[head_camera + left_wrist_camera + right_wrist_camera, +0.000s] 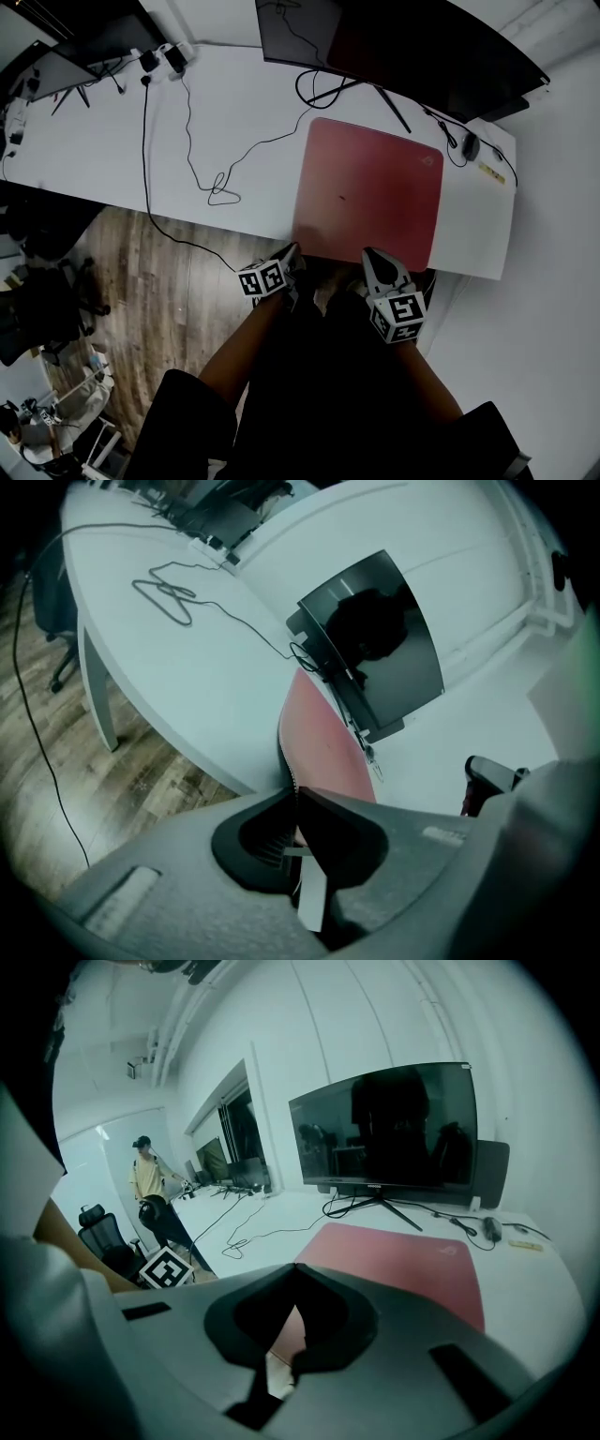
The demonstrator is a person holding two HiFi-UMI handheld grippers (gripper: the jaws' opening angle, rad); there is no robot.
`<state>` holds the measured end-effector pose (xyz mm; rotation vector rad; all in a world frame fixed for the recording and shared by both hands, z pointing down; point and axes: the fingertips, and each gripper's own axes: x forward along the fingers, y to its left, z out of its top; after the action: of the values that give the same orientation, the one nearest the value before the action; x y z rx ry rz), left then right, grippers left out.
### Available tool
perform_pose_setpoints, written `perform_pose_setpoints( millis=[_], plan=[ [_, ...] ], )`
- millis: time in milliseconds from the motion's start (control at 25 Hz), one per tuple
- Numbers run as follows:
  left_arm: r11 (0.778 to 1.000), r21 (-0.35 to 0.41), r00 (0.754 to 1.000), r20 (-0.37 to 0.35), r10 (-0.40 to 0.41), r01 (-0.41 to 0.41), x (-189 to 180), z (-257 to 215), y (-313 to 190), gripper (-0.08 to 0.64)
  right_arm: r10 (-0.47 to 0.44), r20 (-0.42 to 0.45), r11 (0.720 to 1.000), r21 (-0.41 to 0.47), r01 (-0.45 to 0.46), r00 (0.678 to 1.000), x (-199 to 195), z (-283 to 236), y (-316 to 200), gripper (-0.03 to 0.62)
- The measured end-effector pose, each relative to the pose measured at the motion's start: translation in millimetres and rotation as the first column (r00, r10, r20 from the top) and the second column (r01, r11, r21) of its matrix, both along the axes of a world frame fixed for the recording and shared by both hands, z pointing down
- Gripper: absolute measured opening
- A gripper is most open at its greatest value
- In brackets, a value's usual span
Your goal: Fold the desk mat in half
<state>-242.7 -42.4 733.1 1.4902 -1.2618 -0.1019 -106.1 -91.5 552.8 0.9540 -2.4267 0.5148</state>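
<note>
A red desk mat (370, 187) lies flat on the white desk (112, 150), in front of the monitor. My left gripper (292, 257) is at the mat's near left corner. In the left gripper view the left gripper (295, 794) is rolled on its side and shut on the mat's edge (323, 747), which runs straight into the closed jaws. My right gripper (372, 262) sits at the mat's near edge, right of the middle. In the right gripper view the right gripper (292, 1269) has its tips together over the mat (403, 1260), with nothing seen between them.
A large monitor (403, 47) on a tripod stand is behind the mat, with a mouse (471, 145) to its right. Loose cables (220, 183) trail across the desk's left half. An office chair (47, 309) stands on the wooden floor. A person (148, 1185) stands far off.
</note>
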Motion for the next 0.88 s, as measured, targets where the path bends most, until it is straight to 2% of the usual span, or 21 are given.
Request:
perform_pose_setpoints(
  millis=[120,280,520,880],
  plan=[
    [1.000,0.004,0.998,0.060,0.017,-0.017,5,-9,-3,0.031,0.017,0.015,1.000,0.009,-0.017,1.000,13,-1,-1,0.000],
    [0.999,0.027,0.994,0.102,0.031,-0.034,17,-23,-7,0.031,0.044,0.026,0.999,0.012,-0.044,0.999,35,1,-5,0.000],
    [0.997,0.035,0.976,0.206,0.066,-0.075,34,-42,-12,0.031,0.077,0.042,0.996,0.030,-0.079,0.996,66,-7,-12,0.000],
    [0.993,0.054,0.951,0.297,0.081,-0.102,61,-64,-23,0.031,0.093,0.051,0.996,0.013,-0.094,0.994,105,3,-6,0.000]
  ],
)
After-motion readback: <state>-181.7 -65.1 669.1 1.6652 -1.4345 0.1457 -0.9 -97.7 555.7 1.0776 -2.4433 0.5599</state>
